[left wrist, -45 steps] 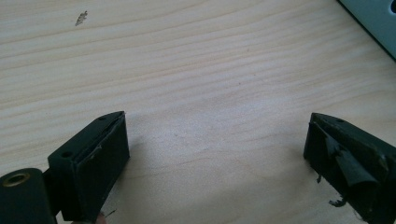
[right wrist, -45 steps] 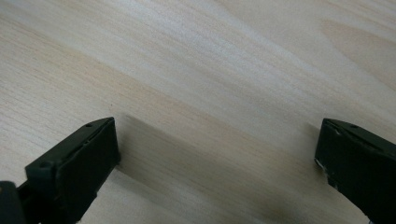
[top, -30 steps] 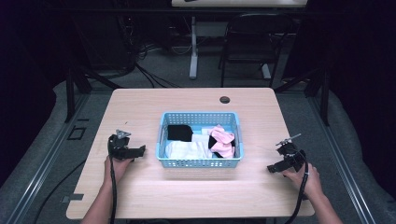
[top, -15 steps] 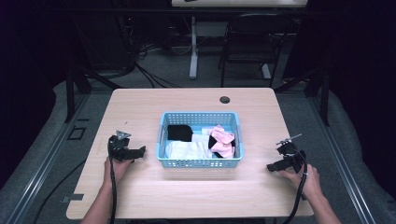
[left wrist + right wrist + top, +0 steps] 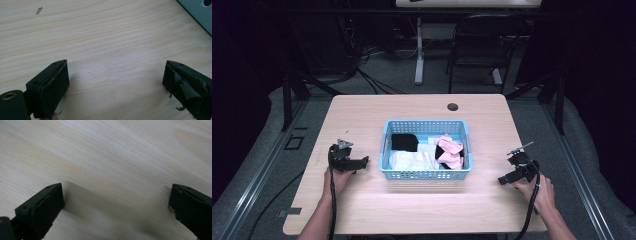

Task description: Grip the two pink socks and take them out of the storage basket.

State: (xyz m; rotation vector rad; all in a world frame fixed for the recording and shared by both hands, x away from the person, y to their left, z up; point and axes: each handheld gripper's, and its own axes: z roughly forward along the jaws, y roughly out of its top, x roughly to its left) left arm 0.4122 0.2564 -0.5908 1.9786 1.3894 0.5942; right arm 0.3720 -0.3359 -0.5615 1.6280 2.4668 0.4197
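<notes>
Blue plastic basket [image 5: 427, 171] of black, white and pink socks [image 5: 450, 150], mid-desk [image 5: 362, 115], long axis crosswise; left tongs [image 5: 360, 162] just beside its left wall, right tongs [image 5: 506, 179] farther off; both resting low, jaws wide apart, holding nothing.

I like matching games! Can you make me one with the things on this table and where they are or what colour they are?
Things:
1. basket
2. pink socks
3. left gripper
4. small dark hole

Clues:
A. near the far edge of the table
B. light blue, in the middle
C. open, over bare wood left of the basket
D. lying in the basket's right side

Pairs: 1-B, 2-D, 3-C, 4-A
</notes>
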